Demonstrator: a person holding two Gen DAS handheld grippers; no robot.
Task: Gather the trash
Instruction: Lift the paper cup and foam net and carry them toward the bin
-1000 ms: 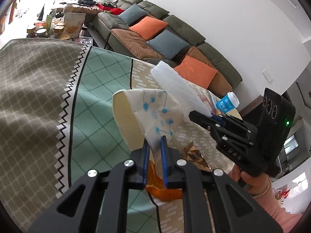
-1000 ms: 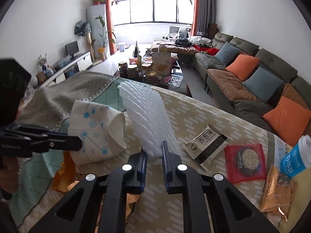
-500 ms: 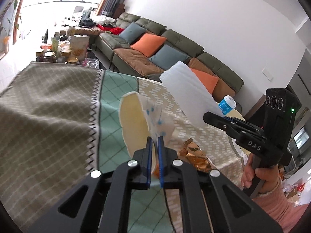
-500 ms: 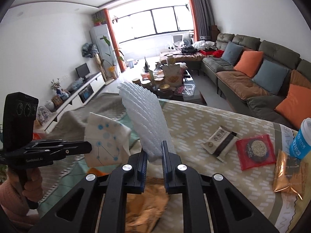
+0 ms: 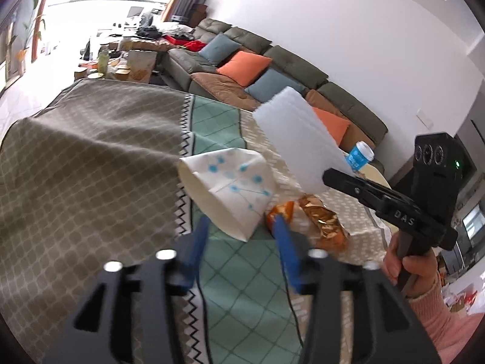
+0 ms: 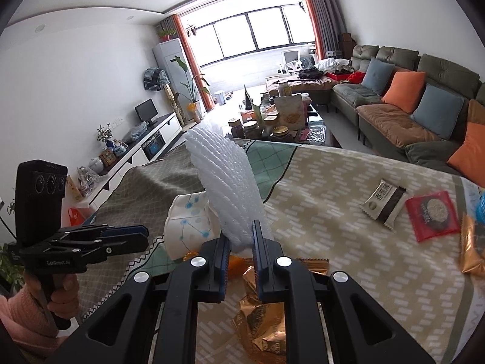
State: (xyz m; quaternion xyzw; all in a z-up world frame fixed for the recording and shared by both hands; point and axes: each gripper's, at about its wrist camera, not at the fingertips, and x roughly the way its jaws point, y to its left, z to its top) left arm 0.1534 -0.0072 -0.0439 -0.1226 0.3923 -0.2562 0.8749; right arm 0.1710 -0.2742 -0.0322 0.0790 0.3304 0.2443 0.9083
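Change: my left tongs [image 5: 242, 242], pinched on the paper cup [image 5: 230, 191] a moment ago, are opening; the cup sits loose between the blue pads.
Meaning: I judge the cup is being dropped onto the counter [image 5: 91, 166] beside the gold wrapper [image 5: 321, 221].
Right tongs [image 6: 239, 251]: pressed on the white foam sheet [image 6: 224, 182], held upright.
Around: snack packets [image 6: 385, 200], a red packet [image 6: 433, 215], a blue cup [image 5: 359, 154].
In the way: the foam hangs close over the drop spot.

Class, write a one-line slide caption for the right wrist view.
Right gripper shut on white foam netting above the snack-littered table.
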